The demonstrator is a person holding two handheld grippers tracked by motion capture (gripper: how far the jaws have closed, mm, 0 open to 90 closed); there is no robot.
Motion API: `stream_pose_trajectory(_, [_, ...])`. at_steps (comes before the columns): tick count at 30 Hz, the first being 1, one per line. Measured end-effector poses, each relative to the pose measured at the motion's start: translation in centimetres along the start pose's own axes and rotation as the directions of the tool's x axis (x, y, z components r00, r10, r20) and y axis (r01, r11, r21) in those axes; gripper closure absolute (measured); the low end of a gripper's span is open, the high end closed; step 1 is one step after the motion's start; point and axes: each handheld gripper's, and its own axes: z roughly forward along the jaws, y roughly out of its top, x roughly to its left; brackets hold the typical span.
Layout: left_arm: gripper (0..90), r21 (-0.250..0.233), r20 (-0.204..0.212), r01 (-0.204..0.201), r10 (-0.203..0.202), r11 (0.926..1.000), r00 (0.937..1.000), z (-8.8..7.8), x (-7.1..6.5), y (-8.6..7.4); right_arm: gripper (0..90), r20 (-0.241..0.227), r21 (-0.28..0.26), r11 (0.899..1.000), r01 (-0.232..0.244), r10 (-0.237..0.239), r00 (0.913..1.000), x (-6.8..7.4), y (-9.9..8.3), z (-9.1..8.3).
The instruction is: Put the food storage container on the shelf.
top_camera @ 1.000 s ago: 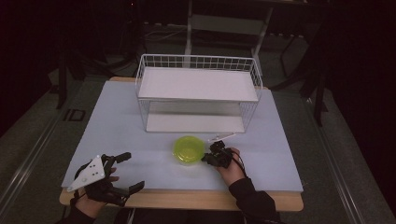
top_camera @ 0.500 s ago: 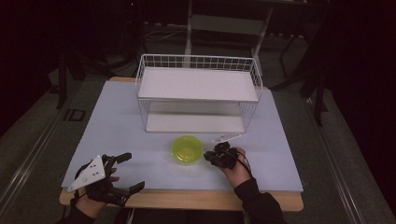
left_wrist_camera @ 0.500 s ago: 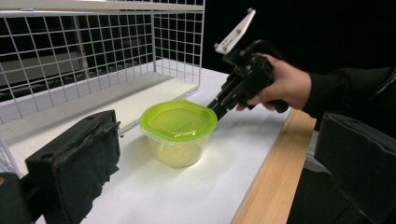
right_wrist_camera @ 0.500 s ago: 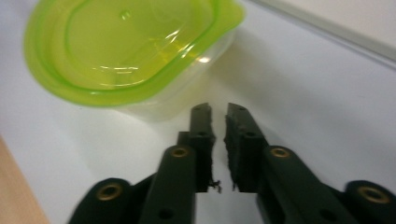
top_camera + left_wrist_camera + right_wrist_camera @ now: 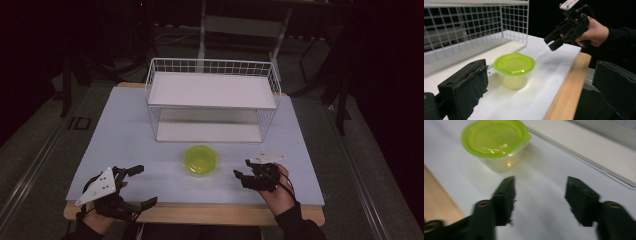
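The right gripper (image 5: 243,173) is drawing back lower right of the lidded green container (image 5: 200,159), its jaws just opening empty (container released, likely placed).

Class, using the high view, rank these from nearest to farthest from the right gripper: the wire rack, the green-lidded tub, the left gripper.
1. Tub: just left of the right gripper.
2. Rack: behind, mid-table.
3. Left gripper: opposite front corner.
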Motion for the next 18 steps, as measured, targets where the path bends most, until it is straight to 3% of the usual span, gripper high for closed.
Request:
stream_pose_trajectory(1, [1.1, 0.015, 0.012, 0.014, -0.014, 0.9998, 0.9998, 0.2, -0.3, 0.3, 29.2, -0.022, -0.046, 0.999, -0.010, 0.008, 0.9997, 0.6, -0.2, -1.5])
stream_pose_trajectory(4, [1.1, 0.043, 0.034, 0.029, -0.031, 0.9986, 0.9990, 0.6, -0.8, 0.7, 24.8, -0.042, -0.067, 0.998, -0.015, 0.012, 0.9990, 1.0, -0.2, -2.2])
stream_pose_trajectory(6, [1.1, 0.062, 0.045, 0.013, -0.016, 0.9980, 0.9989, 0.9, -1.2, 1.1, 17.9, -0.066, -0.084, 0.996, -0.022, 0.016, 0.9977, 1.3, -0.1, -2.9])
stream_pose_trajectory(8, [1.1, 0.078, 0.047, -0.006, 0.002, 0.9969, 0.9989, 1.3, -1.5, 1.6, 15.9, -0.087, -0.112, 0.994, -0.018, 0.009, 0.9962, 1.6, 0.1, -3.3])
stream_pose_trajectory(11, [1.1, 0.101, 0.068, -0.003, -0.004, 0.9949, 0.9977, 1.9, -1.5, 2.4, 13.5, -0.095, -0.136, 0.991, -0.009, -0.004, 0.9955, 2.1, 0.4, -3.6])
stream_pose_trajectory(14, [1.2, 0.125, 0.068, -0.002, -0.007, 0.9921, 0.9976, 2.6, -1.0, 3.2, 11.9, -0.107, -0.147, 0.989, 0.008, -0.024, 0.9939, 2.4, 0.9, -3.6])
stream_pose_trajectory(18, [1.1, 0.129, 0.061, 0.018, -0.027, 0.9914, 0.9978, 3.6, -0.1, 4.3, 14.0, -0.090, -0.153, 0.987, 0.052, -0.067, 0.9937, 2.5, 2.1, -3.4])
